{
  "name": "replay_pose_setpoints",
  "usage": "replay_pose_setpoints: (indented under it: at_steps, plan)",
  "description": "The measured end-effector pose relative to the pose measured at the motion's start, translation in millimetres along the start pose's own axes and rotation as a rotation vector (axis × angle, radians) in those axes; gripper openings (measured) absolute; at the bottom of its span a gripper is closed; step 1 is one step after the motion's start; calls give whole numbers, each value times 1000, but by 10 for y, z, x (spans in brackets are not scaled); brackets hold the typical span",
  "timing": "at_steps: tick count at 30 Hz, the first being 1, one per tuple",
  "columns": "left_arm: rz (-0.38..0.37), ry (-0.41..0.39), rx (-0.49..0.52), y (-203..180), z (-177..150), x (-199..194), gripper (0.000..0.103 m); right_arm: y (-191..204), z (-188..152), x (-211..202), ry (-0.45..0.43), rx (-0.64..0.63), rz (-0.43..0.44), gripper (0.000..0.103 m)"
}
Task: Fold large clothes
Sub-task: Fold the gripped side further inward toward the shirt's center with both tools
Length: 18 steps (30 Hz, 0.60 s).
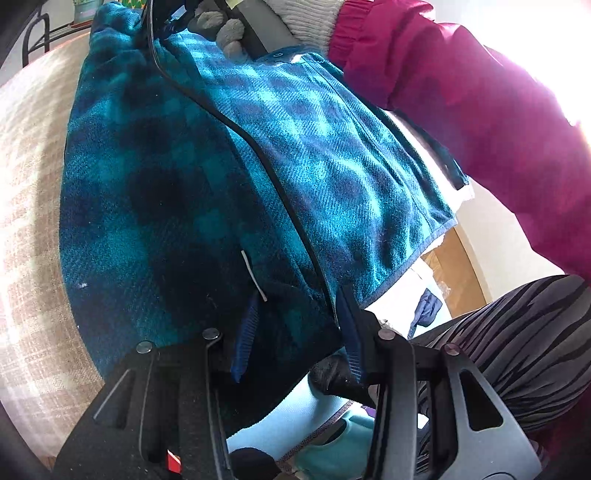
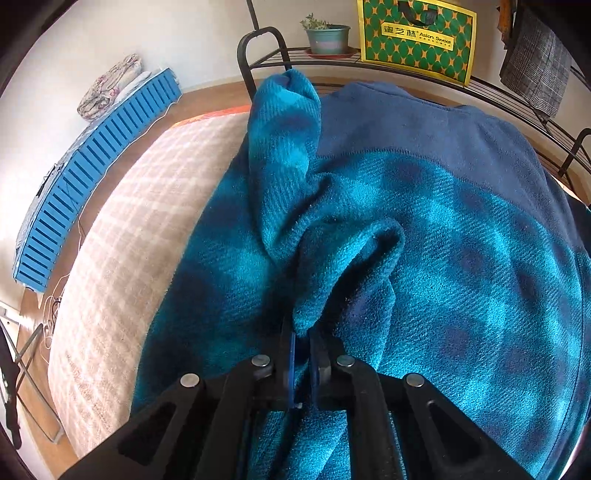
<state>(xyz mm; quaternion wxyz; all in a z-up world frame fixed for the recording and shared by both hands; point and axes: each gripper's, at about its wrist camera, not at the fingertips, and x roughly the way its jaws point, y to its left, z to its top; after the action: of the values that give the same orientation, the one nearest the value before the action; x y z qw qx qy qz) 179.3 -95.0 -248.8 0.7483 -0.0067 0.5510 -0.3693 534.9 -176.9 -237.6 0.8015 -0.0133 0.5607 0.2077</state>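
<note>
A teal and navy plaid fleece garment [image 1: 192,177] lies spread over a bed with a beige checked cover [image 1: 33,206]. In the left wrist view my left gripper [image 1: 297,328] is at the garment's near edge. Dark fleece fills the gap between its blue pads [image 1: 243,332], which are partly apart and clamped on that thick bunch. A black cable crosses the cloth. In the right wrist view my right gripper [image 2: 301,339] is shut on a raised ridge of the fleece garment [image 2: 424,240]. A navy collar lies at the far end. A gloved hand [image 1: 225,29] holds the right gripper's handle at the top.
A person's magenta sleeve [image 1: 480,122] and striped trouser leg [image 1: 517,332] are on the right. Beyond the bed stands a black metal rack [image 2: 266,48] with a plant pot [image 2: 327,37] and a green and yellow bag [image 2: 417,37]. A blue slatted crate [image 2: 88,166] lies on the floor at left.
</note>
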Motion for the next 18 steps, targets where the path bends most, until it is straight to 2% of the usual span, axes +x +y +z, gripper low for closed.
replay_pose_setpoints:
  at_steps: [11,18]
  plan:
    - [168,-91,6,17,152,-432,42,-31,-7,23,2,11,13,8]
    - [240,-77,4,147,185,-359,42,-26,16,15,4,-5,7,15]
